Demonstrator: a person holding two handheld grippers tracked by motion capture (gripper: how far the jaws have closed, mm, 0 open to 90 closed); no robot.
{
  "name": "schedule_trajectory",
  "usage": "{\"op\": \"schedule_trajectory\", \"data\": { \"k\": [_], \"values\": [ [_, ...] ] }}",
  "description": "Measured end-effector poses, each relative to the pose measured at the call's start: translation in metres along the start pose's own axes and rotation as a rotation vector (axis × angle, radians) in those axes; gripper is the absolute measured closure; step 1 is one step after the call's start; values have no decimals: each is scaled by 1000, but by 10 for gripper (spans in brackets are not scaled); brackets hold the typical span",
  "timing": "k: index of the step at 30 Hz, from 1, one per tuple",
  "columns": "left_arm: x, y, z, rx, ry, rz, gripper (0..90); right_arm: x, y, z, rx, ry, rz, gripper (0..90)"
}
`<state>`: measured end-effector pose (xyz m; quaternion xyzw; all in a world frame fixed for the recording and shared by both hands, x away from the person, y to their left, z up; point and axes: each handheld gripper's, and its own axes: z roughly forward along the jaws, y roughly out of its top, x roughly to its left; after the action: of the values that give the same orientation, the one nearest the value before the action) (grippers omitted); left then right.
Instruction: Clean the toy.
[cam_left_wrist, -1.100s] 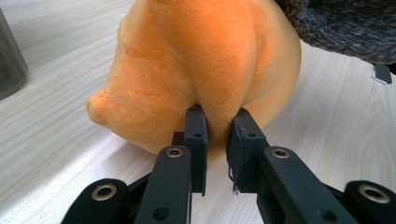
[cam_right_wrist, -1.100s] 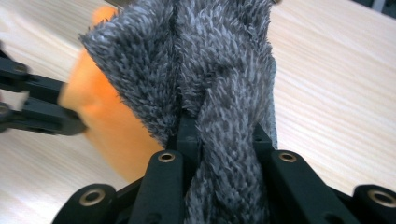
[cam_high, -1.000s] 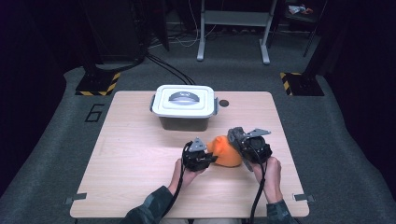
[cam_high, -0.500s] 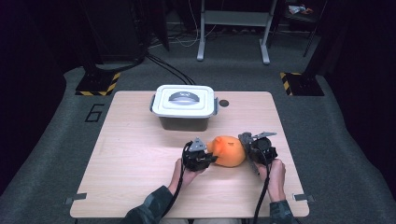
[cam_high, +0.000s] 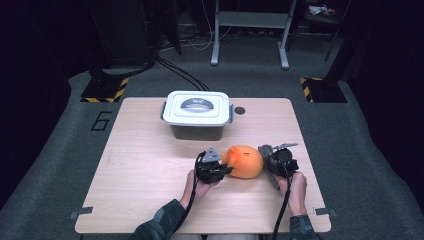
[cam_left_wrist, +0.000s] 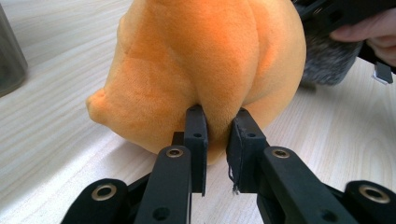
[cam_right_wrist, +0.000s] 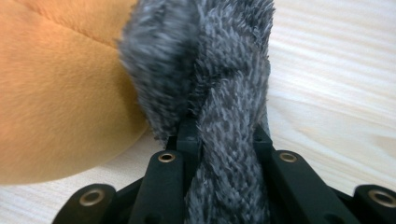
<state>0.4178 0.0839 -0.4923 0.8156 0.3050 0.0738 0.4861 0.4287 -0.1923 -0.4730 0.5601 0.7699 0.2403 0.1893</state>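
Both tools are clenched on the same soft thing. Nearest the person, the left tool (cam_left_wrist: 217, 140) has its jaws pinched into a fold of the orange plush toy (cam_left_wrist: 205, 70), and the fabric bulges out on either side of the pads. The right tool (cam_right_wrist: 224, 140) grips the toy's grey furry tail (cam_right_wrist: 210, 84), whose long pile spills over and around both jaws.

In the high view the plush toy (cam_high: 245, 161) lies on the worktop (cam_high: 140, 165) between the left tool (cam_high: 222, 170) and the right tool (cam_high: 265, 159), near the person's edge.

It looks light and thoroughly squashy: it should give under any pinch, not slip much thanks to the nap, and not break. The risk is rather that a hold on loose fabric or fur stretches and lets the body sag or swing when lifted. A fold near a seam, as on the left, seems a firmer purchase than the fur tuft; lifting with both together would keep it level.

Farther back stands a lidded grey box (cam_high: 197, 112), well apart from the toy.
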Motion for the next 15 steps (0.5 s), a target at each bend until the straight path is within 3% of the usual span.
{"op": "schedule_trajectory", "data": {
  "k": [5,11,13,15],
  "values": [
    [0,0,0,-4,4,-5,788,3,5,-26,-79,-15,-14,739],
    [0,0,0,-5,7,-3,787,23,13,-55,-172,21,-55,739],
    [0,0,0,-7,8,-4,785,32,16,-59,-184,38,-87,739],
    [0,0,0,-6,11,-2,779,40,18,-57,-161,51,-111,739]
  ]
}}
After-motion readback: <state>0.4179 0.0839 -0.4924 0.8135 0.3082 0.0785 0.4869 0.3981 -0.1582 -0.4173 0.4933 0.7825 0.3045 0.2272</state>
